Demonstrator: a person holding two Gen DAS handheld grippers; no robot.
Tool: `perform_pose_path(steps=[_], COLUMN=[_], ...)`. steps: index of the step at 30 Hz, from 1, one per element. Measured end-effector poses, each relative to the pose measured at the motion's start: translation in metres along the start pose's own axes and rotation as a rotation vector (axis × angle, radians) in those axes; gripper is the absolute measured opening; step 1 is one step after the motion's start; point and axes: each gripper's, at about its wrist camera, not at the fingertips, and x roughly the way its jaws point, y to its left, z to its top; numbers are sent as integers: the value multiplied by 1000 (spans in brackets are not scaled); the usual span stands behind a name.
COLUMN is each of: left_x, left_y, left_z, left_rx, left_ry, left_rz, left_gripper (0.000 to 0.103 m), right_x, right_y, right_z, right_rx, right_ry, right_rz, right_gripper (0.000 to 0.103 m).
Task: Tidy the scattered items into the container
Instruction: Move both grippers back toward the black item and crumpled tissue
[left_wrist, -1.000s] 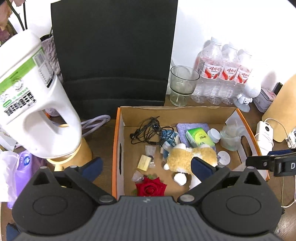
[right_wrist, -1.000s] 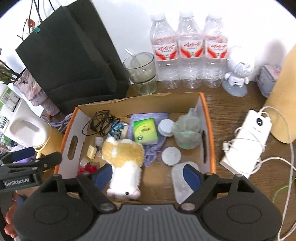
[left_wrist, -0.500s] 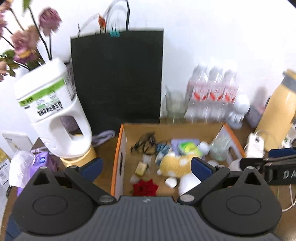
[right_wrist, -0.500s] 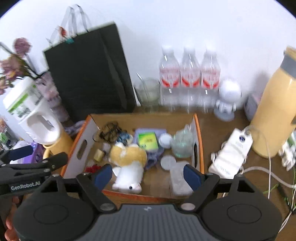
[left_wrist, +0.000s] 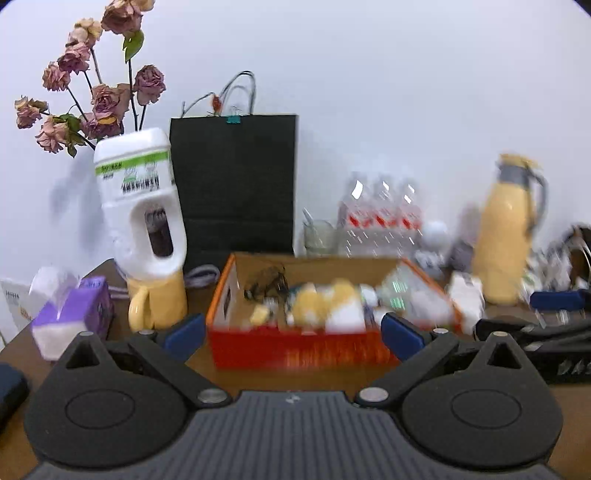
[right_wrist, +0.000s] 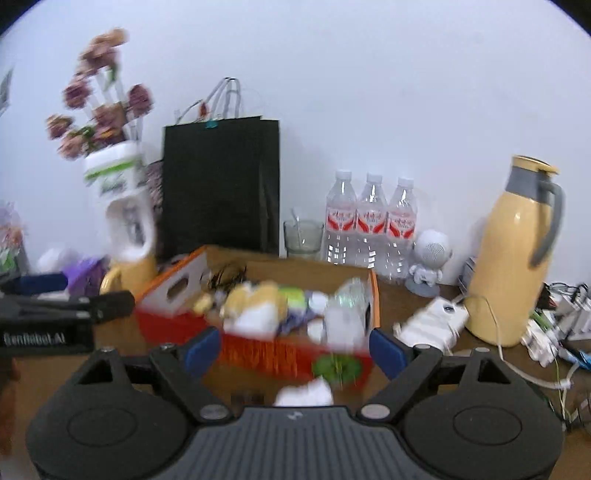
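Both grippers, left and right, have pulled back from above the box at frame centre, jaws wide and empty; tidying looks finished.

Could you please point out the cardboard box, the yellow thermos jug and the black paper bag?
cardboard box (left_wrist: 295, 350), left wrist view, on its orange front wall.
yellow thermos jug (right_wrist: 506, 258), right wrist view, on the middle of its body.
black paper bag (right_wrist: 221, 184), right wrist view, on its front face.

box lower centre | bag behind it | jug left | flask right | bottles between bag and flask
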Motion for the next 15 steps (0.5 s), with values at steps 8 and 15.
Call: perform_pose_path(steps=[8, 15], left_x=[-18, 26], left_y=[-1, -15], left_z=[-71, -55], left_rx=[119, 177], left_ry=[114, 150], left_rz=[-145, -231], left_gripper=[103, 73], right_x=[-41, -4], right_y=[-20, -37], right_z=[-89, -92], right_rx=[91, 131], right_ry=[52, 117], right_rz=[27, 29], right_gripper=[87, 85])
